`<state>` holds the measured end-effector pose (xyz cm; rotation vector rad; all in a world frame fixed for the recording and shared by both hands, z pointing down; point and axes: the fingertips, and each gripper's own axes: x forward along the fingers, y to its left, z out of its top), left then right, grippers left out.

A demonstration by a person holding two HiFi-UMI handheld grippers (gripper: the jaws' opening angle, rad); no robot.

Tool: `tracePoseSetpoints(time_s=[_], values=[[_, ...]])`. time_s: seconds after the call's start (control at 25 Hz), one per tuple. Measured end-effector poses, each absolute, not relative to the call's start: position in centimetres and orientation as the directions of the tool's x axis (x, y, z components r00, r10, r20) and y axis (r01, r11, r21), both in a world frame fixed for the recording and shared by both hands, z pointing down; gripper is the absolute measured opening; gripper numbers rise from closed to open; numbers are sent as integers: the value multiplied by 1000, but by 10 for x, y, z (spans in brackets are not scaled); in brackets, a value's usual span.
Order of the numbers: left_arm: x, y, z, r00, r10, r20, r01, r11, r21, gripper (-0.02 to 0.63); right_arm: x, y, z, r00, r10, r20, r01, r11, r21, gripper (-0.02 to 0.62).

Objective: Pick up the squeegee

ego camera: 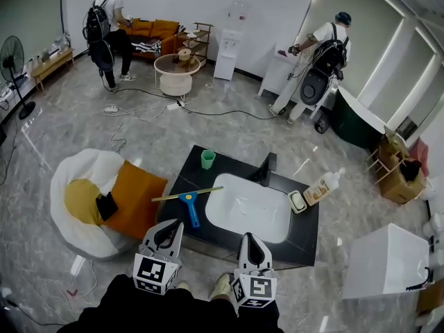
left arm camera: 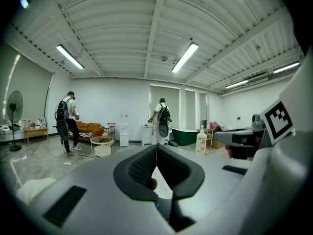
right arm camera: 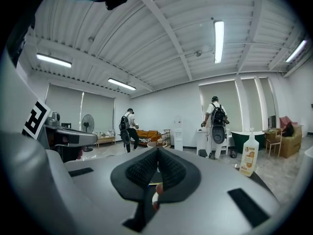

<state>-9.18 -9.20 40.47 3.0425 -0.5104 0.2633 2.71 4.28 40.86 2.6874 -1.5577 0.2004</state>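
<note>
The squeegee [ego camera: 188,201], with a blue handle and a long yellowish blade, lies on the left part of the black counter [ego camera: 182,180], beside the white basin [ego camera: 250,207]. My left gripper [ego camera: 168,230] hovers at the counter's near edge, just short of the blue handle, with its jaws shut and nothing in them. My right gripper [ego camera: 252,242] is level with it, in front of the basin, also shut and empty. In the left gripper view the pads [left arm camera: 146,163] meet along a thin line; in the right gripper view the pads [right arm camera: 168,168] do the same.
A green cup [ego camera: 208,159] stands at the counter's far left, a dark faucet [ego camera: 268,167] behind the basin, a soap dish [ego camera: 297,201] and a pump bottle [ego camera: 325,186] to its right. A white-and-orange beanbag [ego camera: 104,200] lies left of the counter, a white box [ego camera: 388,262] right. Two people stand far back.
</note>
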Motion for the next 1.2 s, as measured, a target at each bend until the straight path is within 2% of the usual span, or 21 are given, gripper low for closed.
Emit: tracePoseSetpoints(time_s=[0.28,0.68,1.2], values=[[-51,-117,424,903,-382,196,-394,-919,21,25,79,11,426,434,-891,137,-895,-443,-48,15],[12,-160,452,801,-538,261,-565,-824,34,25,157,-60,454,240,-952,191,-961,-261,-91,15],[38,-196,535,664,-634,398,-712,-699,75,25,185,-121,530,24,-942,335,-985,-80,-154,15]])
